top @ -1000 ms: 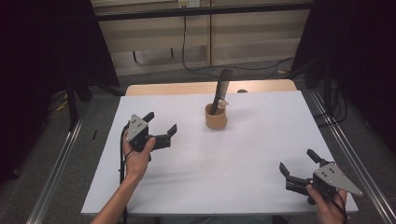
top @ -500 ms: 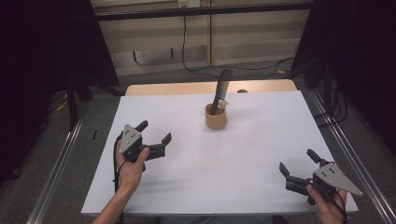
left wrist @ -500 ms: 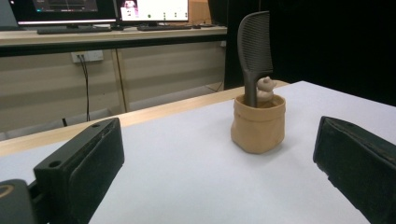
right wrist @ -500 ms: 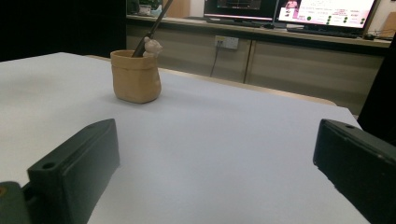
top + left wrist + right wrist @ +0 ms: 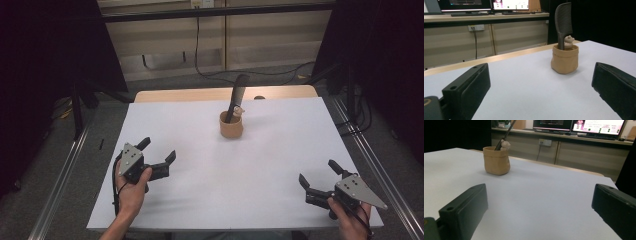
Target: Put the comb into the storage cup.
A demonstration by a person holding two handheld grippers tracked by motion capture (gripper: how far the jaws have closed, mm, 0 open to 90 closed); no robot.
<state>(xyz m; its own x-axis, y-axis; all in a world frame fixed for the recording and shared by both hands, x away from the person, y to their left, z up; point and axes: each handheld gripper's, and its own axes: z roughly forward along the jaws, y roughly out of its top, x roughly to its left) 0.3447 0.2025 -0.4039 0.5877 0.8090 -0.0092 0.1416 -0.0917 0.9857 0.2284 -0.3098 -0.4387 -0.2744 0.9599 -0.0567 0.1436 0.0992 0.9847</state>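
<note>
in the high view, a tan pot (image 5: 231,126) is seen standing upright on the white table (image 5: 280,150), toward its far side and about midway across. a dark comb (image 5: 236,97) is stood in the pot, leaning slightly, with a small pale figure (image 5: 239,111) tucked beside it at the rim. the left gripper (image 5: 161,159) is held well short of the pot, nearer the person and off to the pot's left, its jaws spread apart and nothing between them. the right gripper (image 5: 318,176) is kept well apart from the pot, near the table's near edge to the pot's right, its jaws likewise spread and empty.

in the left gripper view, the pot (image 5: 564,60) is seen ahead and a little right of centre, the comb (image 5: 563,21) rising tall from it, teeth turned right, and the figure (image 5: 568,42) peeking over the rim. bare table lies between the wide jaws.

in the right gripper view, the pot (image 5: 496,161) is seen far ahead to the left, with the comb's handle (image 5: 504,136) and the figure (image 5: 505,145) in it.

as judged from this, nothing is grasped yet; the reach to the pot and its contents is all left to be done.
</note>
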